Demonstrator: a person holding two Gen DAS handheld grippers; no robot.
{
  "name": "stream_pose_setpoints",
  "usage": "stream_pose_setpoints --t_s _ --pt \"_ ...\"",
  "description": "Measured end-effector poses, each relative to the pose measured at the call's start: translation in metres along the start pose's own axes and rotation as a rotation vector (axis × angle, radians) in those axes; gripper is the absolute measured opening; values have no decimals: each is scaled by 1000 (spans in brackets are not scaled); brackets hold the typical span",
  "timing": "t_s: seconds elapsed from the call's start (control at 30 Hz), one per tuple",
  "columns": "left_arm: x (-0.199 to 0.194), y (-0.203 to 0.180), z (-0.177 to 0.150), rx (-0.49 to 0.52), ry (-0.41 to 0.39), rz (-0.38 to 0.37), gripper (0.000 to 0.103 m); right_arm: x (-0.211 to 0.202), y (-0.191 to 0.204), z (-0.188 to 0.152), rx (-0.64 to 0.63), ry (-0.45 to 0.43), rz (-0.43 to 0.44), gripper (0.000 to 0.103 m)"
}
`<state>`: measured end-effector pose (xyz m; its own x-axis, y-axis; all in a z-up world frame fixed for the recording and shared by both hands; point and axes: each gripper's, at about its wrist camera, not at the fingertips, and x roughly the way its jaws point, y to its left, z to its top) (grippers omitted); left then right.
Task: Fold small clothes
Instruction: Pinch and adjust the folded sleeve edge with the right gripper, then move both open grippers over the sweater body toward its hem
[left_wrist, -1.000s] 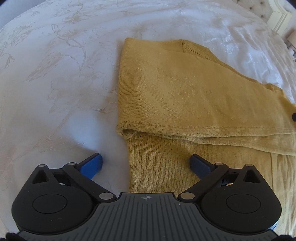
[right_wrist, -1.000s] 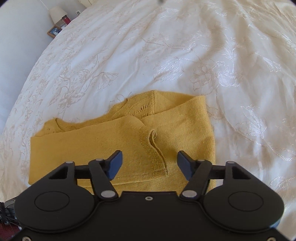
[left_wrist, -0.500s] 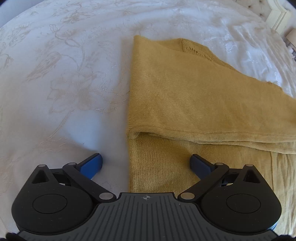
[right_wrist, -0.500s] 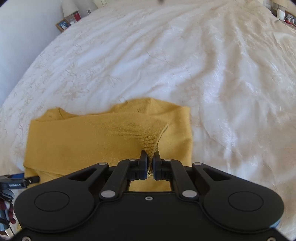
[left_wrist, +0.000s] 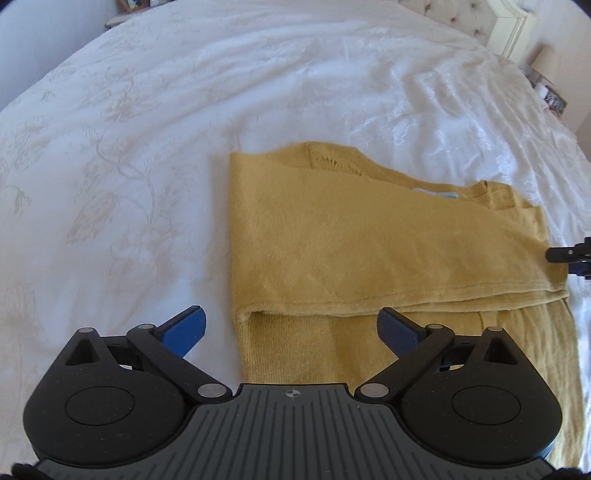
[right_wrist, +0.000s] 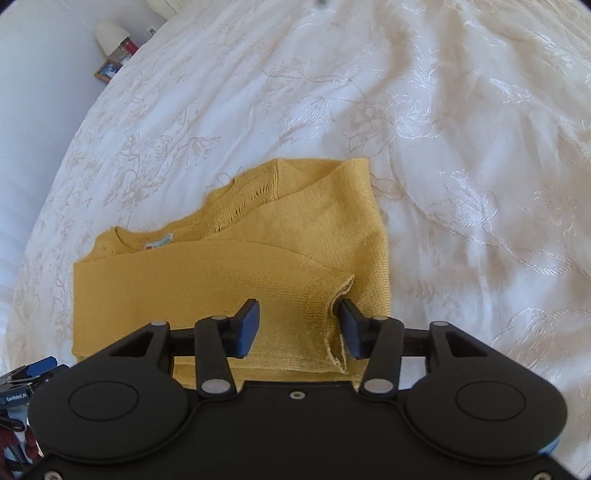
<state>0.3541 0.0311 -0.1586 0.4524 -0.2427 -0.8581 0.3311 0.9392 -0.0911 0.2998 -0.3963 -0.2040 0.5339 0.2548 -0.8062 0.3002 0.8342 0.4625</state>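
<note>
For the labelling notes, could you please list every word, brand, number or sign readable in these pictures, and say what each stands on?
"GenRobot.AI": white lettering on the left gripper, at the right wrist view's lower left edge.
Neck label of the yellow sweater: red and blue print, too small to read.
Framed picture beside the bed: no readable text.

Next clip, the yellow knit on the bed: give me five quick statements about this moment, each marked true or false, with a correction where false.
1. The yellow knit top lies partly folded on the white bedspread. True.
2. The left gripper is clamped on the top's hem. False: its jaws stand wide apart, gripping nothing.
3. A sleeve cuff sits between the right gripper's opening jaws. True.
4. A label shows at the neckline. True.
5. The bedspread is plain, without pattern. False: it carries a floral design.
</note>
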Motion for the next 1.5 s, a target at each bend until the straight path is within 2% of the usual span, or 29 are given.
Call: stream_pose_setpoints --t_s 0.13,0.27,0.3,0.33,0.37,0.4,0.5,0.53,0.57,0.63,0.7,0.77,0.87,0.93,0.97,1.0,1.03,1.07,1.1,1.17,1.3,1.5 --pt "10 -2 18 -3 -23 -3 100 4 -4 4 56 -13 33 60" --pt "22 -2 28 -3 -24 23 100 8 -6 9 84 -26 20 60" --pt "26 -3 31 0 -23 25 100 10 -6 10 90 -24 18 54" --pt "28 -4 33 5 -23 26 100 11 -5 12 87 -18 16 43" --pt "30 -5 36 9 -24 26 100 11 -2 13 67 -15 8 13" --pt "31 -6 38 16 -27 25 100 8 5 15 17 -31 -5 10" --pt "34 -8 42 34 -37 31 100 -13 34 17 -207 -141 -37 9" --pt "37 -7 42 38 -33 38 100 -15 38 17 -236 -159 -47 9" --pt "42 -7 42 40 -24 48 100 -12 39 19 -249 -162 -74 10" --pt "54 -4 41 42 4 78 100 4 30 23 -231 -106 -135 10" --pt "67 0 38 33 45 106 100 20 17 24 -200 -52 -189 18" --pt "79 9 33 8 92 121 102 29 8 24 -173 -19 -227 18" --pt "82 21 29 -48 89 87 103 28 -1 23 -153 -23 -226 18" --pt "82 22 29 -37 90 81 103 26 -1 21 -161 -25 -234 20" --pt "81 22 29 -33 92 78 103 24 -1 20 -161 -26 -237 26" --pt "80 22 29 -32 94 74 103 22 0 20 -159 -28 -246 47" --pt "79 22 29 -28 95 68 103 20 0 19 -155 -32 -259 58" --pt "77 23 29 -25 96 66 103 16 -1 18 -146 -38 -251 75" --pt "73 23 29 -22 94 63 103 11 -1 16 -131 -47 -233 80" --pt "64 23 27 -25 92 51 103 2 -1 12 -108 -59 -216 81" --pt "37 21 11 -55 78 14 103 -18 4 -4 -91 -77 -183 97" --pt "-5 21 -25 -62 64 -2 103 -41 19 -42 -94 -64 -160 99"
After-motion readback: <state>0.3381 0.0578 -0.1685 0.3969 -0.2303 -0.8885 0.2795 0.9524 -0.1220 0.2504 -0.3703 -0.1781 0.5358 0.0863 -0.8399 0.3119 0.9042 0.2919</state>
